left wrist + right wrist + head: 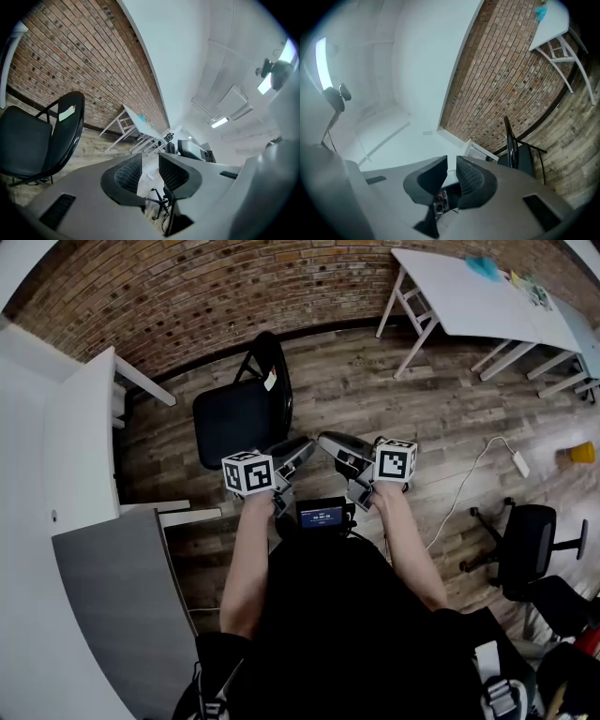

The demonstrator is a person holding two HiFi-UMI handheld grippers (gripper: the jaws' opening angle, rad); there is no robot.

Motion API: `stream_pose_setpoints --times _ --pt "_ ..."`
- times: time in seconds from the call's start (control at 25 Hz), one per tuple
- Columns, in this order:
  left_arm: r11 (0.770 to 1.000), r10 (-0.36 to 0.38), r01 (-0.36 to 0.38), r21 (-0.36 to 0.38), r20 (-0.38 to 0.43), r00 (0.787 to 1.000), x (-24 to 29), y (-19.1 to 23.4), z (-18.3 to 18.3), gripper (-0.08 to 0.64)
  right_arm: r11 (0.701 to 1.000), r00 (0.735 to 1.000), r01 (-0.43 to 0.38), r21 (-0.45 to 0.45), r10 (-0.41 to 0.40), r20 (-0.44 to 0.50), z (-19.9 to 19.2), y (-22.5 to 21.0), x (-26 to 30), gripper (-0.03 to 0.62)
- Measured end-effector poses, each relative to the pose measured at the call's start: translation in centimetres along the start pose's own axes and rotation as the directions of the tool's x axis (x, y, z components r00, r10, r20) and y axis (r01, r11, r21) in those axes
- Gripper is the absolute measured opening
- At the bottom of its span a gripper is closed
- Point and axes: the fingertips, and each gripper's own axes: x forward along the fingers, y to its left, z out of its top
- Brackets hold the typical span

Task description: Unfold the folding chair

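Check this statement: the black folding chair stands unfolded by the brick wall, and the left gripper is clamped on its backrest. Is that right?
No. The left gripper is clamped on nothing: the left gripper view shows its jaws apart and empty, clear of the folding chair. The rest is right.

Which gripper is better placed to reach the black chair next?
Probably the left. The left gripper is a little nearer the chair than the right gripper. The chair stands ahead, to the left. Both hold nothing.
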Motion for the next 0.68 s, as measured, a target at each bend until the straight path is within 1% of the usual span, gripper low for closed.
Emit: stream_pose_setpoints --times 0.68 --pt "1.000 0.023 -0.023 -0.001 -0.005 1.000 0.8 -0.5 -1.3 0.126 1.000 1.000 -0.008 0.016 0.007 0.012 -0.4 -0.2 -2.1 0.066"
